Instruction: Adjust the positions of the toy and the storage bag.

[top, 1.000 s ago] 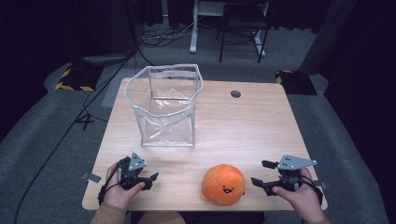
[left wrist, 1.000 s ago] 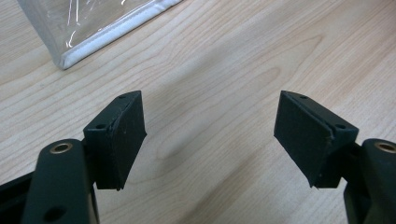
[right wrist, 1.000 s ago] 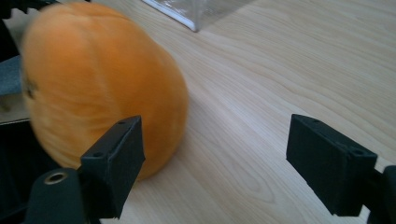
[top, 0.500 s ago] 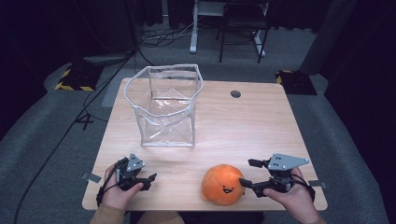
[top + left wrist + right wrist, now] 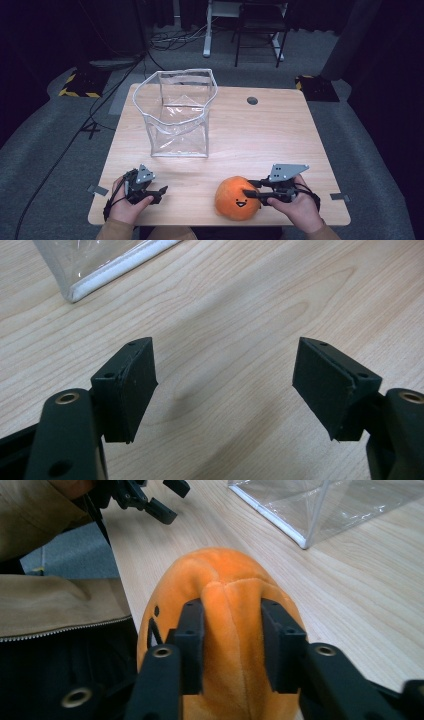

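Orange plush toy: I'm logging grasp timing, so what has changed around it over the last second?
The right gripper slid left across the table to the orange plush toy; its jaws have just been closing and now pinch a fold of plush between them. The left gripper stayed open and in place, and the clear bag stayed put.

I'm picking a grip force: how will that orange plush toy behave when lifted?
The orange plush toy is probably soft: its fabric bunches between the right hand-held gripper pads. Likely light. Its round shape might roll if released.
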A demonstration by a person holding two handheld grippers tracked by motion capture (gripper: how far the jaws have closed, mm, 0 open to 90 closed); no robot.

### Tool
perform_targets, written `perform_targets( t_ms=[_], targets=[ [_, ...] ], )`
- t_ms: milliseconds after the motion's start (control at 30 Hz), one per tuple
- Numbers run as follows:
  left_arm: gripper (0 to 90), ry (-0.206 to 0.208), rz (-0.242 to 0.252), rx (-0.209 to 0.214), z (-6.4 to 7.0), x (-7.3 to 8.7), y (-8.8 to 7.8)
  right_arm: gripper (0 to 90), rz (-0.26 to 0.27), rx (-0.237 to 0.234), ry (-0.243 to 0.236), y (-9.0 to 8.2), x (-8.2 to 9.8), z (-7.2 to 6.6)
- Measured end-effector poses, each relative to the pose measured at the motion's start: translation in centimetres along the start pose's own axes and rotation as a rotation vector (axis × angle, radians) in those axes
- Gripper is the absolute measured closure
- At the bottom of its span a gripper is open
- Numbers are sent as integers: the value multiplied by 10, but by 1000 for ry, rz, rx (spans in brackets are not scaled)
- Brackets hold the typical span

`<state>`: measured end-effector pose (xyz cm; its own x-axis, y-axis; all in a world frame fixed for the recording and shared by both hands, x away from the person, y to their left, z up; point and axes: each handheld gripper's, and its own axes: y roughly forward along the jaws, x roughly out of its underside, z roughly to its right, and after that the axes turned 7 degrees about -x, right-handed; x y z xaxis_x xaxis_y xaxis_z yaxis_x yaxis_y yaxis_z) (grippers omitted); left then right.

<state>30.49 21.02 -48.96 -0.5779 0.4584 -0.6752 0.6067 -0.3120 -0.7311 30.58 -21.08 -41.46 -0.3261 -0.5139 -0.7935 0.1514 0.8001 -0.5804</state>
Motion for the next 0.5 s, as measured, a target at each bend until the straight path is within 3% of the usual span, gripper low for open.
perform_targets(
  t_ms=[200,500],
  targets=[
    [259,0,5,1,0,-2,-1,706,-9,30,-29,-7,-6,-3],
    [258,4,10,5,-1,-7,1,706,-9,144,-16,-39,-15,11]
  ],
)
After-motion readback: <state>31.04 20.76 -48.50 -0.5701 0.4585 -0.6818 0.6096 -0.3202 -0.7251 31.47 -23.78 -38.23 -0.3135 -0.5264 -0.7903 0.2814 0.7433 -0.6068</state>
